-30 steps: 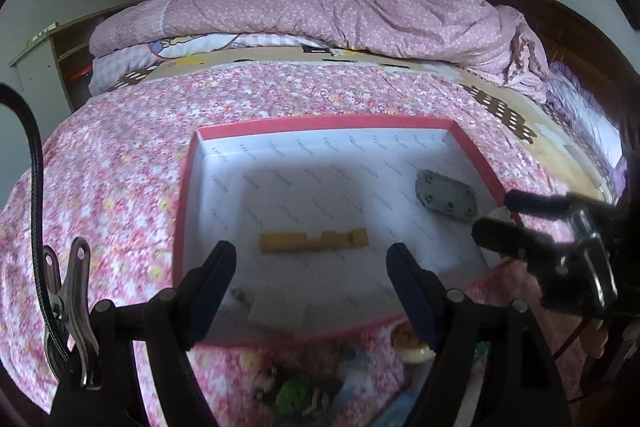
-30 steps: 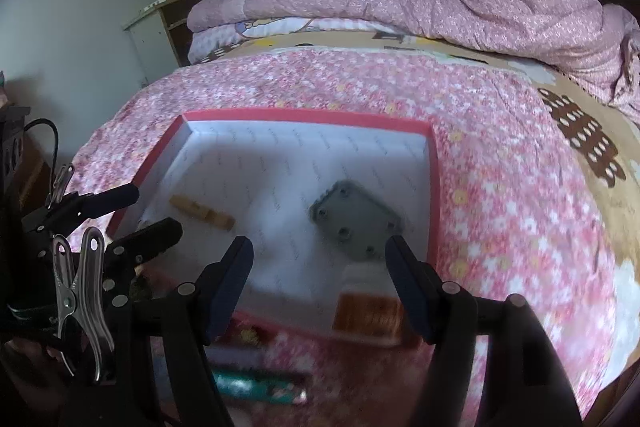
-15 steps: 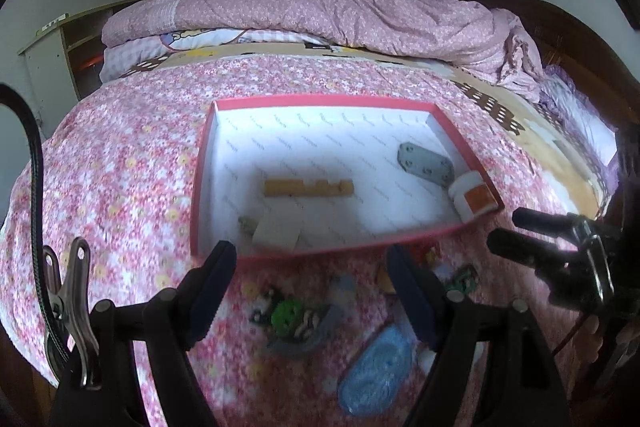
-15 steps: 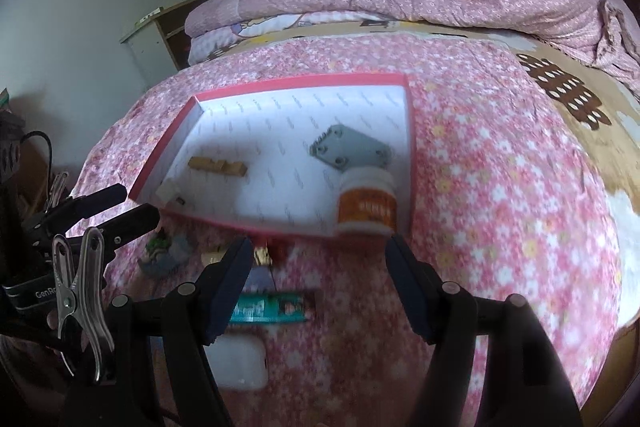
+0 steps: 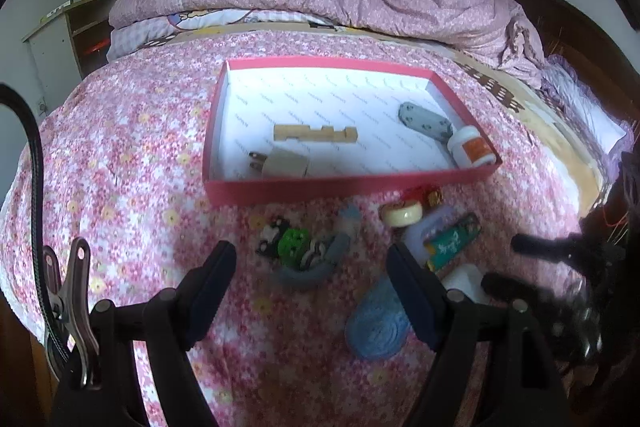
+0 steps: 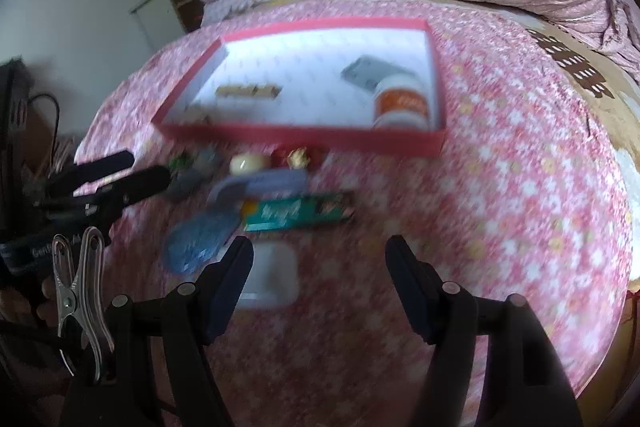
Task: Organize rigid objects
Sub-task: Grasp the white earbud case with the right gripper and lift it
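Hovering over the bed [image 5: 120, 131] w/ both tools empty, you're between picks: the red box [image 5: 340, 185] sits mid-bed, already holding a wooden block [image 5: 314, 134], a grey plate [image 5: 425, 121], a white jar [image 5: 469, 147] in its near-right corner and a plug adapter [image 5: 282, 163] near-left. Loose stuff lies just near of the box wall. Largest is the blue oval piece [image 5: 374, 327], then the green pack [image 6: 298, 213], a white case [image 6: 274, 273], a grey-and-green toy cluster [image 5: 304, 253], and a small cream wheel [image 5: 401, 214].

Left gripper [image 5: 310, 275] fingers stand well apart, nothing between; right gripper [image 6: 320, 267] same, apart & empty.

Next move, imo: pick one loose item. The white case is nearest your right fingers; the toy cluster sits ahead of your left. Drop lower, straddle it, then close. Right view is blurred, so steady up first.
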Available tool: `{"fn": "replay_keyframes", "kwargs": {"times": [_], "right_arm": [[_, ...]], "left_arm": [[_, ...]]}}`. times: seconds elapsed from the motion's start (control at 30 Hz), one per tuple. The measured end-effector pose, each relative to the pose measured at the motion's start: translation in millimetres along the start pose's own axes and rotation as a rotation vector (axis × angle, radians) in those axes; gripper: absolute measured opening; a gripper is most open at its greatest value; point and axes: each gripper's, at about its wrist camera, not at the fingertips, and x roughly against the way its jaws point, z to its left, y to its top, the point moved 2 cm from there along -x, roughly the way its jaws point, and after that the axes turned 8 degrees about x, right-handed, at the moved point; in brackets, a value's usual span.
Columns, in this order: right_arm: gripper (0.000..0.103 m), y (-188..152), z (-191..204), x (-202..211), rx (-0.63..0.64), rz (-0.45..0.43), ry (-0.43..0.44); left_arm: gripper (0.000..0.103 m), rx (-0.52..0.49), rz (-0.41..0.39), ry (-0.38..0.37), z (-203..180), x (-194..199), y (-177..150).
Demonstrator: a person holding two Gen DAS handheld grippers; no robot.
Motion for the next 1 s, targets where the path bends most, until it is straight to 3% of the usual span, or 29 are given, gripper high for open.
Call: {"fn": "replay_keyframes", "kwargs": {"times": [0.2,0.4,0.57,0.67,1.0], "right_arm": [[0.070,-6.3,29.3,-9.4,0.105,0.019,-0.026],[0.070,-8.4,34.8,-18.1,0.109,0.046,-0.034],[0.069,-9.6,32.0,-22.1,0.095,0.046,-0.031],[0.057,-10.0,31.2,-21.1,0.101,0.039,-0.040],[0.057,-15.9,-3.8,-9.9,-0.007,0.032,-0.078]], "left_arm": [[0.081,0.016,0.012,0.003,8.4,2.7,-11.2],[0.081,0.031,0.014,-0.003,19.3,5.9,-20.7],[0.081,0.044,0.019,-0.032,22.7,7.1,-26.1],[0.081,0.029,0.019,-0.036,19.7,7.6,-28.0],[0.081,-0.065,0.042,-0.061,-6.7,1.2,-36.8]]}}
